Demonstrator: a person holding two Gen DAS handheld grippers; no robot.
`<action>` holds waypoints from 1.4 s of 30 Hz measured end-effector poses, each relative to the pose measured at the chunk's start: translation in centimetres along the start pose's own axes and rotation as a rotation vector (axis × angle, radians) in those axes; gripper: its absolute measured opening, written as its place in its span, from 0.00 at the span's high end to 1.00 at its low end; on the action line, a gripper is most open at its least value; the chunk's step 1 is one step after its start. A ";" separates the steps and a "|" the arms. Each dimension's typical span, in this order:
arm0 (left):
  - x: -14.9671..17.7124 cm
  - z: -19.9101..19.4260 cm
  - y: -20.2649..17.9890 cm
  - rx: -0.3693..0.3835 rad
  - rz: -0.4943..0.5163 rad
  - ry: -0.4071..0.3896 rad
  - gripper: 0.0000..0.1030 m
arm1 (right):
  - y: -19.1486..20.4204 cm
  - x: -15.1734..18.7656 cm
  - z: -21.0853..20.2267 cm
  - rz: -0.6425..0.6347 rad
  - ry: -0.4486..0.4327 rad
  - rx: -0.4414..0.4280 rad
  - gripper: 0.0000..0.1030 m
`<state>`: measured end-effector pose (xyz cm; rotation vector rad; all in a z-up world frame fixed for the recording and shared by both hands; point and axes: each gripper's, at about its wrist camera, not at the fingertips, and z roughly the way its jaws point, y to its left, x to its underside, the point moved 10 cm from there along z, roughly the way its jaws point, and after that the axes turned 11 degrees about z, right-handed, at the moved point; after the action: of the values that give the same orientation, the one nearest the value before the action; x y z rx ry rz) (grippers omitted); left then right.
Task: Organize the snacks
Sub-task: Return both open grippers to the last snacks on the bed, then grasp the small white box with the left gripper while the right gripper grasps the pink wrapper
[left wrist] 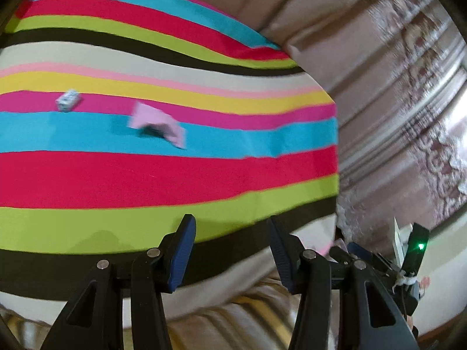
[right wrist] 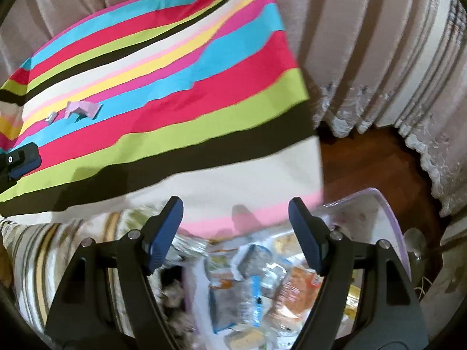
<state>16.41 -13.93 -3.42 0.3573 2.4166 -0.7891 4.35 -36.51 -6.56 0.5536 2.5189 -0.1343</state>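
Snacks [right wrist: 262,285] lie heaped in a clear plastic tub [right wrist: 391,213] right under your right hand-held gripper [right wrist: 236,233], at the near right corner of the striped cloth [right wrist: 181,110]. The packets are blurred: you can make out an orange wrapper [right wrist: 300,288], a blue-edged one [right wrist: 256,297] and several silvery ones, but no labels can be read. Your right hand-held gripper hangs above the tub with its jaws spread wide and nothing between them.

Your left hand-held gripper [left wrist: 230,242] is also spread wide and holds nothing; it sits over the near edge of the cloth, above the green and black stripes. In the right wrist view one of its blue pads [right wrist: 24,162] shows at the far left edge.

Further out on the cloth, well apart from both grippers, a small pink packet [left wrist: 157,125] lies across the blue and magenta stripes, with something dark on it that is too blurred to name. Just beside it, toward the left, a small white packet [left wrist: 67,100] rests on the magenta stripe.

Beige curtains [right wrist: 364,43] hang behind the bench, and dark wooden floor [right wrist: 364,157] shows past the tub on the right.
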 end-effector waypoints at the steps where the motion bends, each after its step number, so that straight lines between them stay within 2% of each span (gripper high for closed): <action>1: -0.2 -0.3 0.9 -0.011 -0.013 -0.005 0.50 | 0.8 -0.2 0.2 -0.011 0.003 -0.011 0.25; 6: -1.7 -1.3 6.2 -0.081 -0.077 -0.043 0.50 | 4.9 -0.9 0.9 -0.049 0.015 -0.069 0.25; 11: -3.4 -1.9 11.0 -0.170 -0.094 -0.077 0.50 | 9.0 -1.7 1.5 -0.107 0.018 -0.106 0.24; 16: -5.5 -1.9 15.2 -0.266 -0.083 -0.087 0.50 | 12.6 -2.7 2.8 -0.188 0.027 -0.131 0.23; 19: -6.8 -1.2 16.7 -0.297 -0.058 -0.079 0.50 | 14.7 -3.3 4.1 -0.237 0.038 -0.145 0.22; 31: -10.2 3.2 18.5 -0.448 0.159 -0.017 0.51 | 23.0 -5.1 7.1 -0.494 0.018 -0.216 0.20; 34: -10.1 4.4 19.0 -0.466 0.199 0.023 0.64 | 24.7 -5.4 7.6 -0.555 0.005 -0.244 0.20; 37: -10.0 4.8 19.1 -0.486 0.245 0.039 0.69 | 25.9 -5.6 8.6 -0.598 0.009 -0.265 0.20; 42: -9.8 4.6 19.1 -0.478 0.251 0.031 0.76 | 27.1 -6.3 10.4 -0.608 0.035 -0.293 0.20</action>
<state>34.06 -2.36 -9.45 0.4671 2.4289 -0.0877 25.56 -16.26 -11.37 -0.3361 2.5963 0.0240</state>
